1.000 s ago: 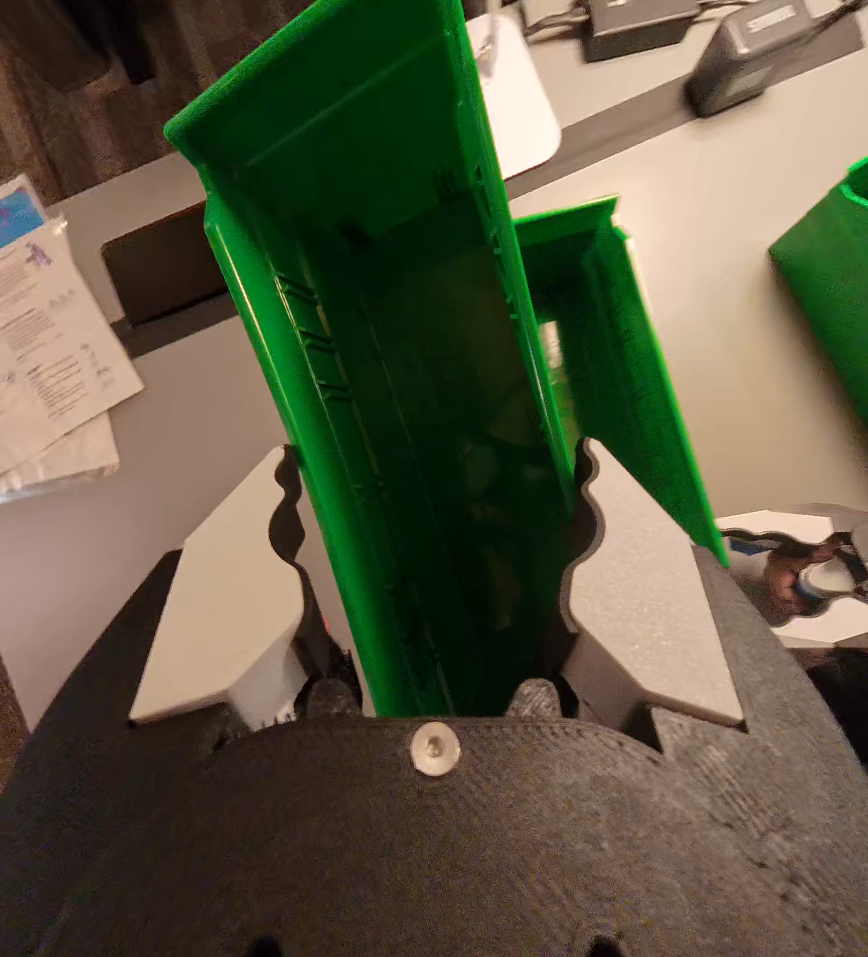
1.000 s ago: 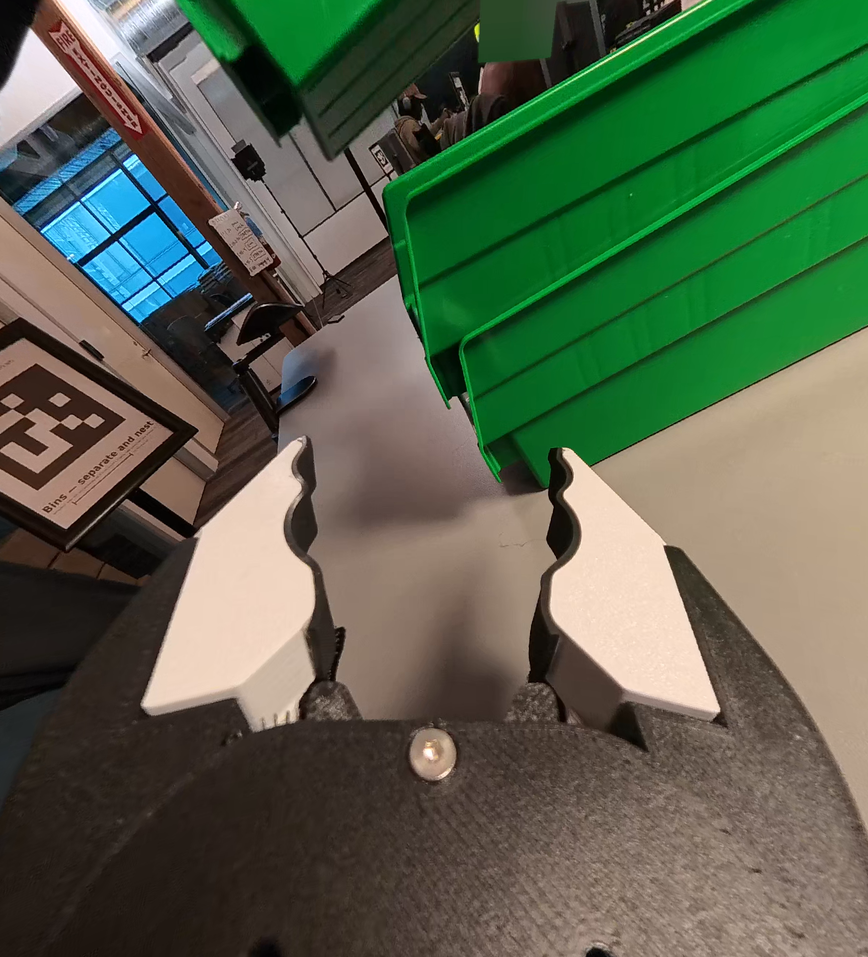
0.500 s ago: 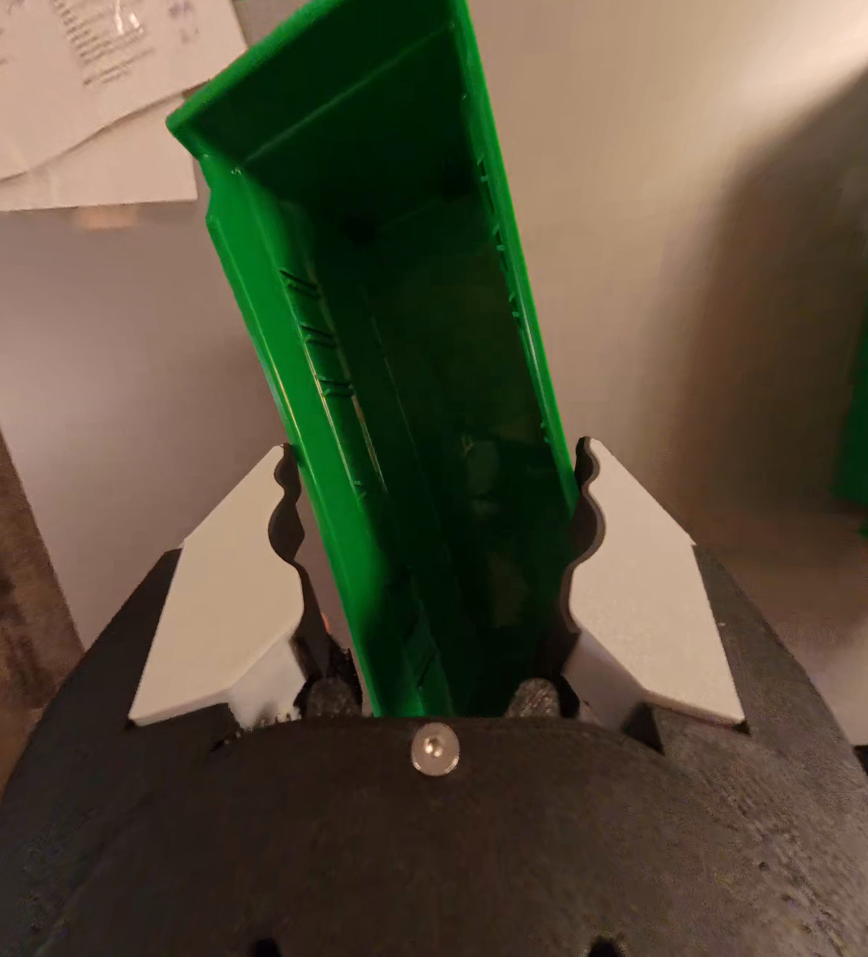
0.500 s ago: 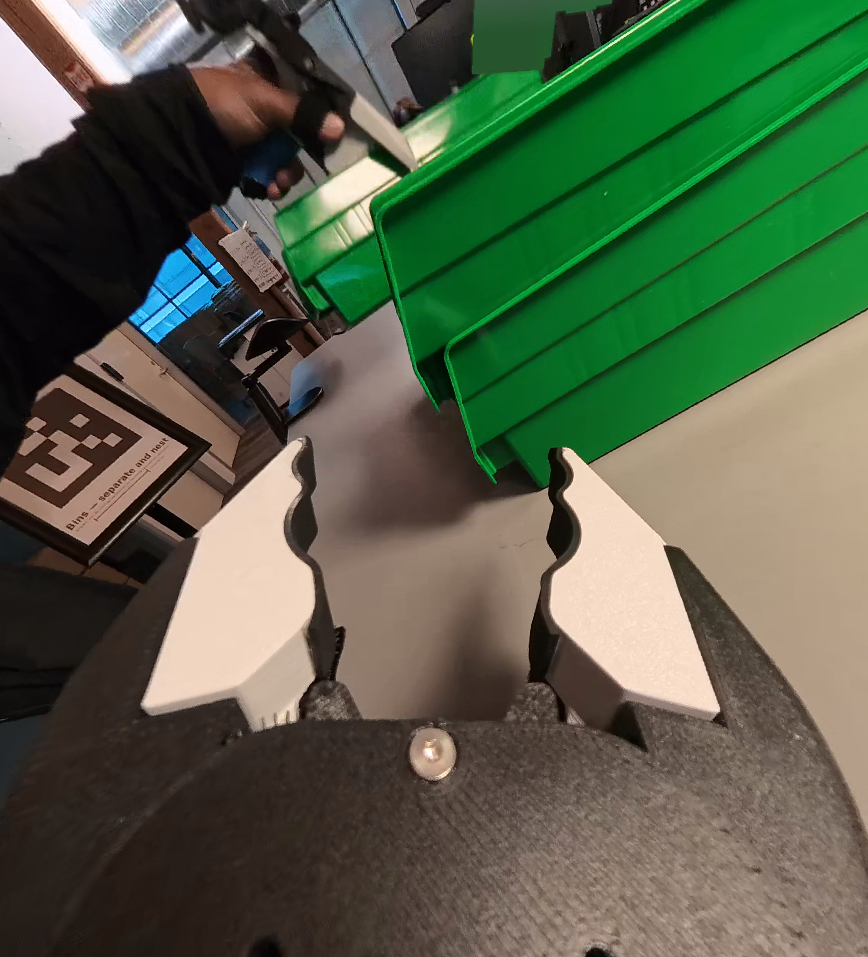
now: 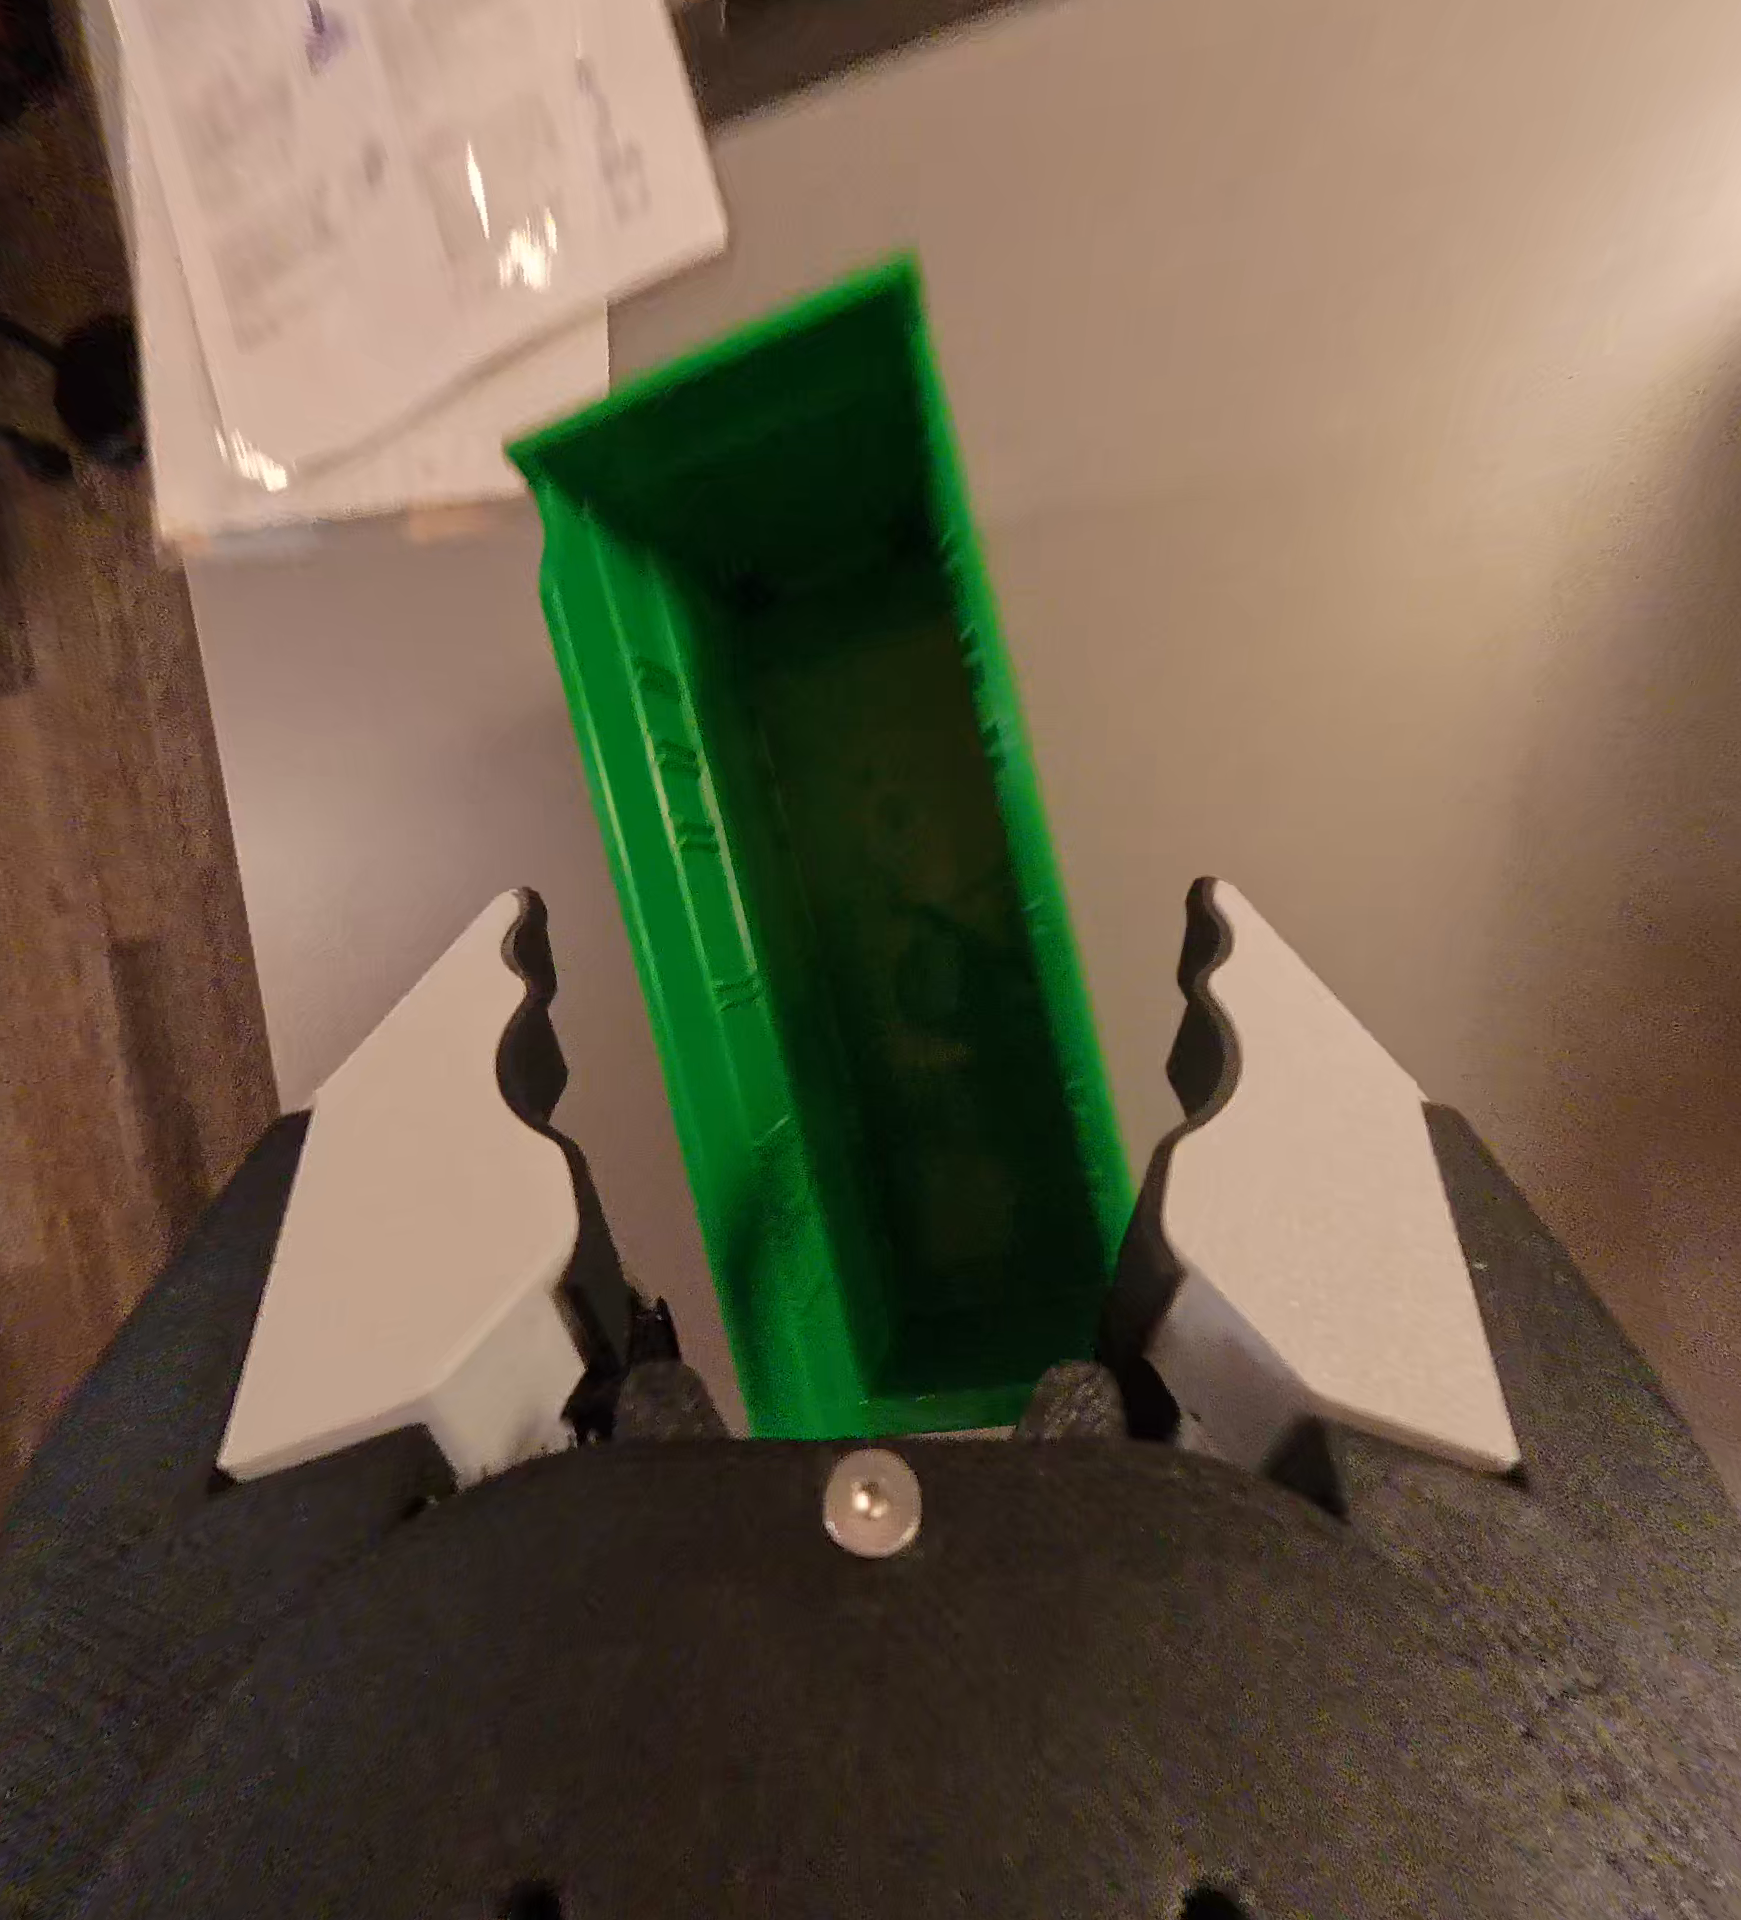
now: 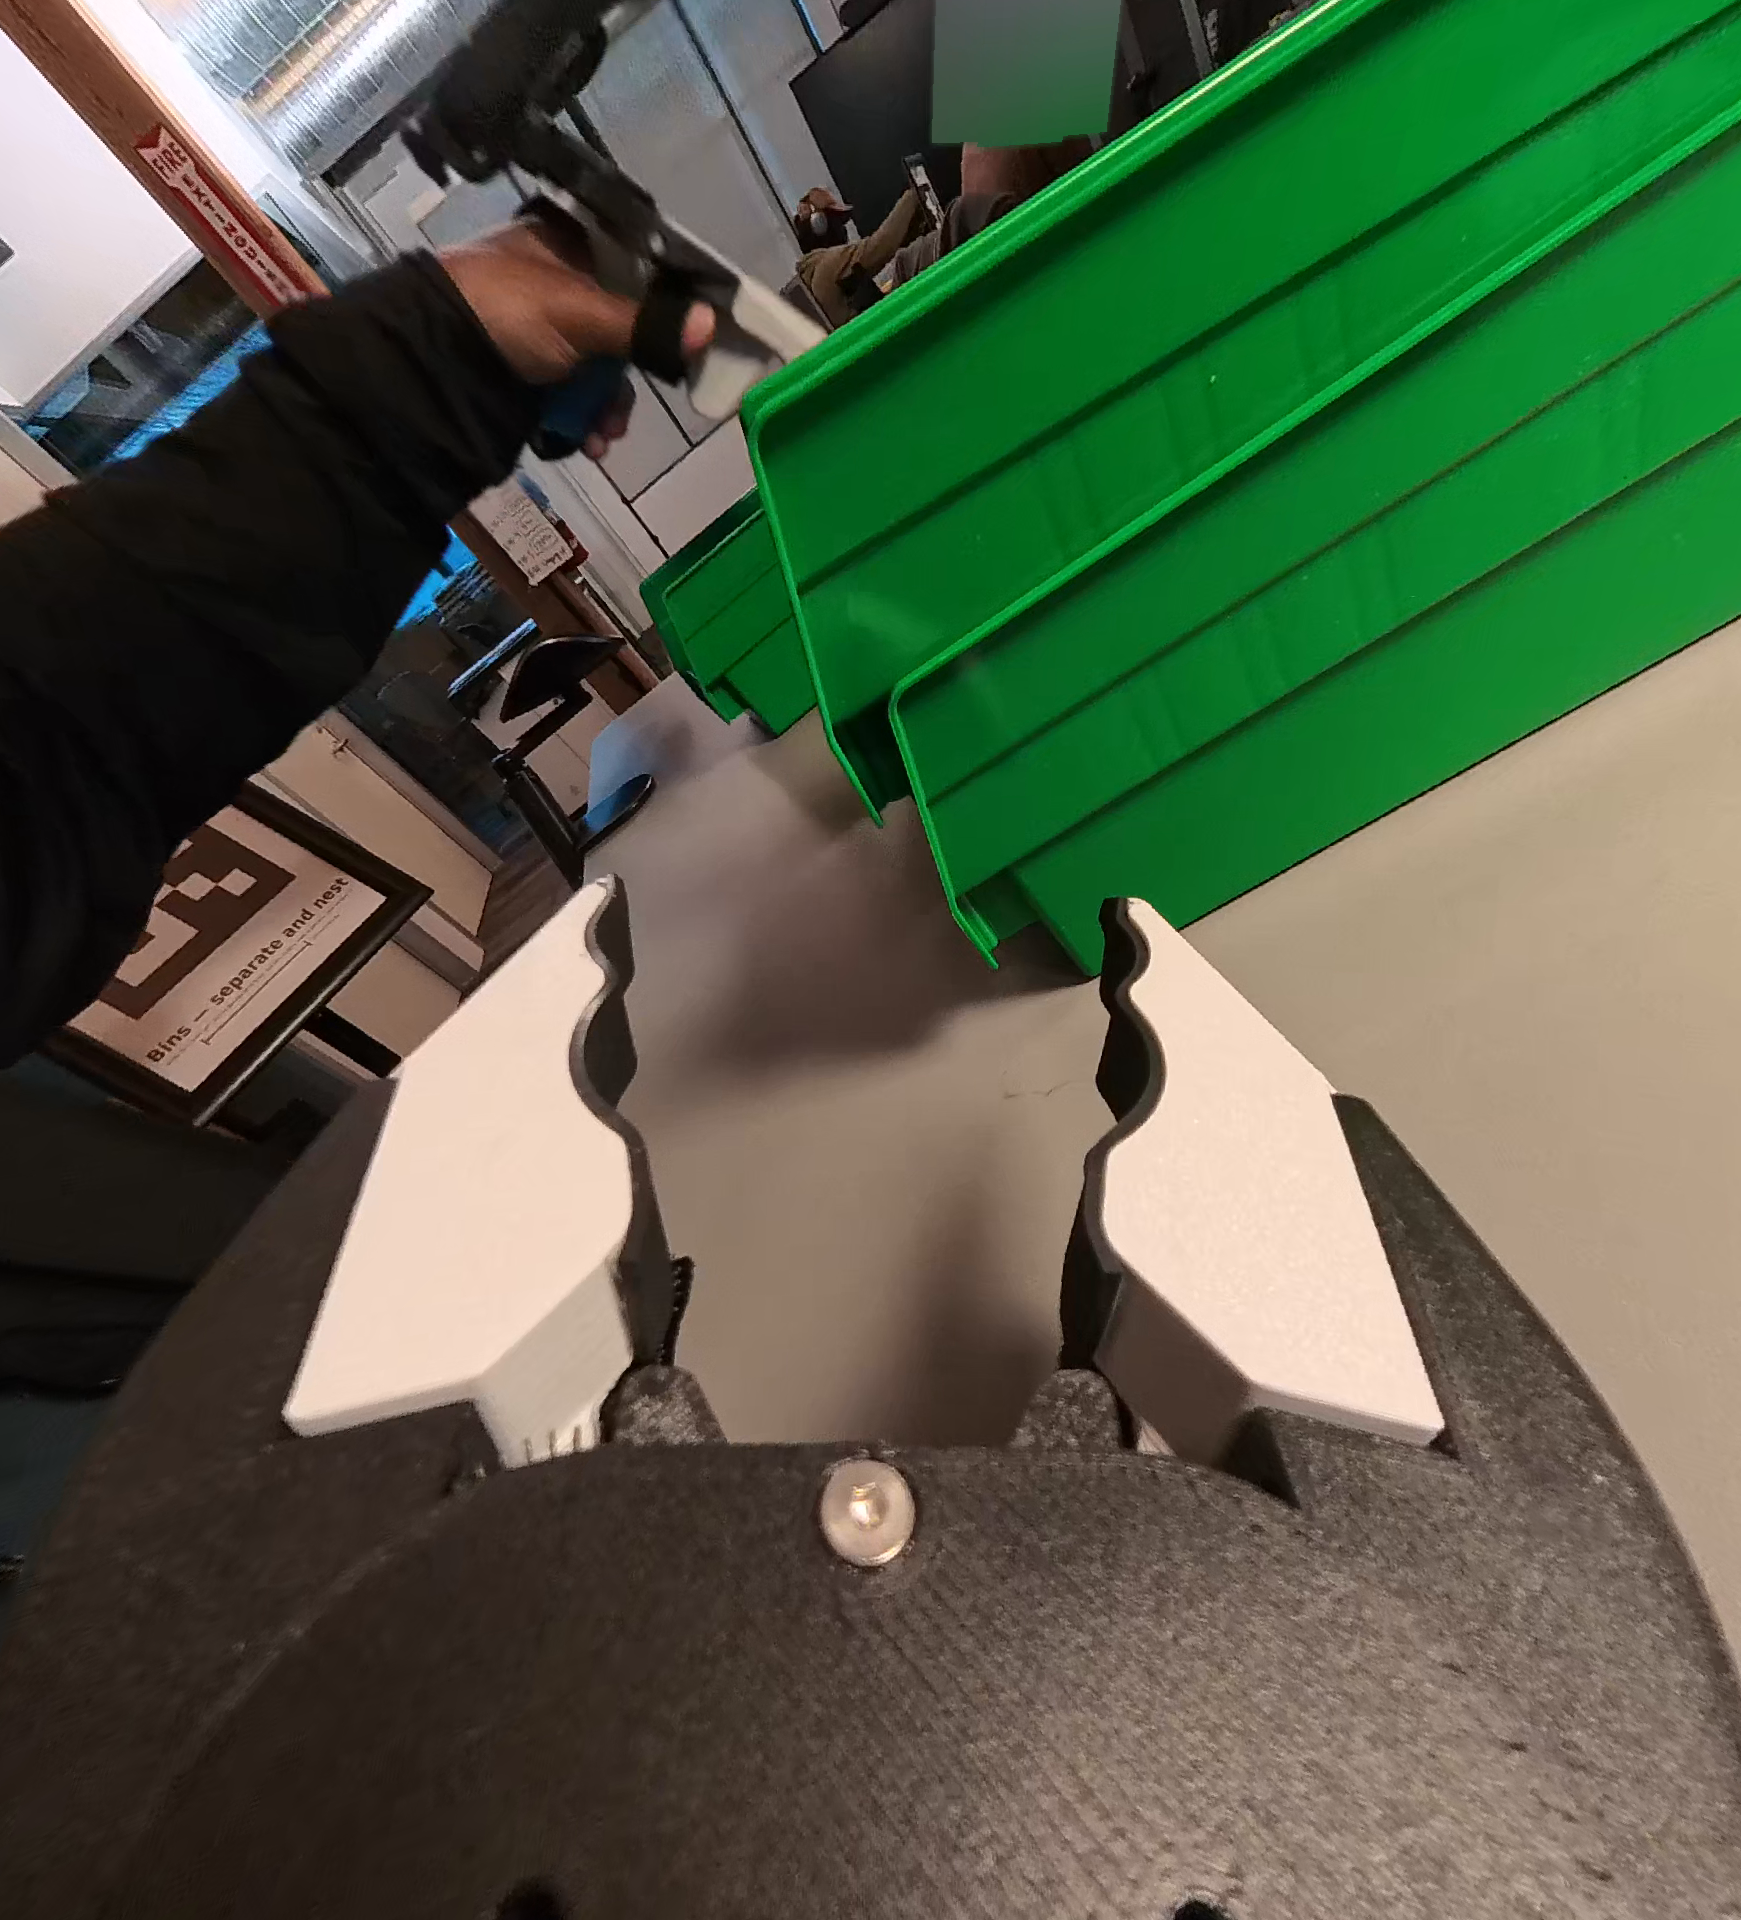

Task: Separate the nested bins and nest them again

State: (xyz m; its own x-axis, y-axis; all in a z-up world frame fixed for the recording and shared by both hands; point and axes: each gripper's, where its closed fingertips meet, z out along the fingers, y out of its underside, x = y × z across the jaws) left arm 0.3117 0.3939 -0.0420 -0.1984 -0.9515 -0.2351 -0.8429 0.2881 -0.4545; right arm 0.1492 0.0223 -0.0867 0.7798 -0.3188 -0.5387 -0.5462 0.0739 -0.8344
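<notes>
A narrow green bin (image 5: 824,1091) lies open side up on the grey table (image 5: 1365,520), straight below my left gripper (image 5: 863,890). The left gripper is open, its fingers standing on either side of the bin, the right finger (image 5: 1292,1174) close to the bin's wall. In the right wrist view this bin (image 6: 731,623) sits far back beside a stack of nested green bins (image 6: 1313,582), with the left gripper (image 6: 741,343) above it. My right gripper (image 6: 863,896) is open and empty, low over the table just before the stack's near corner.
White papers (image 5: 409,229) lie at the table's far left edge, with wooden floor (image 5: 35,935) beyond the left edge. A framed sign with a black-and-white marker (image 6: 253,966) stands to the left. A person's black sleeve (image 6: 170,623) reaches across the upper left. My right fingertips sit around 40 centimeters from my left ones.
My left gripper has opened and let go of the green bin, which now rests on the table farther from the fingers. The right gripper has hardly moved.
</notes>
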